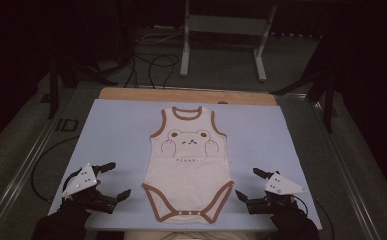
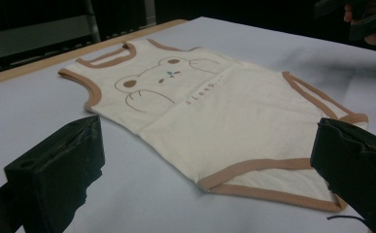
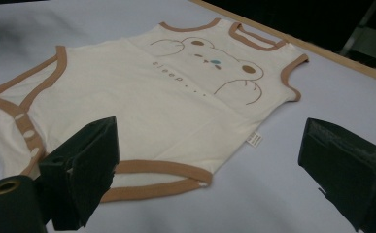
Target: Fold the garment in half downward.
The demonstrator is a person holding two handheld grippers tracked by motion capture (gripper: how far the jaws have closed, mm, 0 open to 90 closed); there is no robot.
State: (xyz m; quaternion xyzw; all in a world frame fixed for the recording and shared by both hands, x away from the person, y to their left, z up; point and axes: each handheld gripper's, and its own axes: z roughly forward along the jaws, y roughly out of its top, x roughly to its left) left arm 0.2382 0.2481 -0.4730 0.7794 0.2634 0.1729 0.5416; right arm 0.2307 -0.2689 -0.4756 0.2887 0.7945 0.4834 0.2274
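A cream sleeveless baby bodysuit (image 1: 188,162) with brown trim and a bear print lies flat, face up, in the middle of the pale blue mat (image 1: 116,130), neck toward the far side. My left gripper (image 1: 115,180) rests open at the near left, a short way from the garment's left leg opening (image 2: 268,182). My right gripper (image 1: 247,184) sits open at the near right beside the right leg opening (image 3: 156,179). Neither holds anything. The bodysuit (image 2: 210,111) spreads between the left jaws, and the bodysuit (image 3: 176,97) lies ahead of the right jaws, a small side label (image 3: 254,139) showing.
The mat covers a wooden table whose bare strip (image 1: 186,95) shows at the far edge. Beyond it stand a grey metal stand (image 1: 223,35) and loose cables (image 1: 151,62) on the floor. Metal rails (image 1: 21,170) run along both sides of the table.
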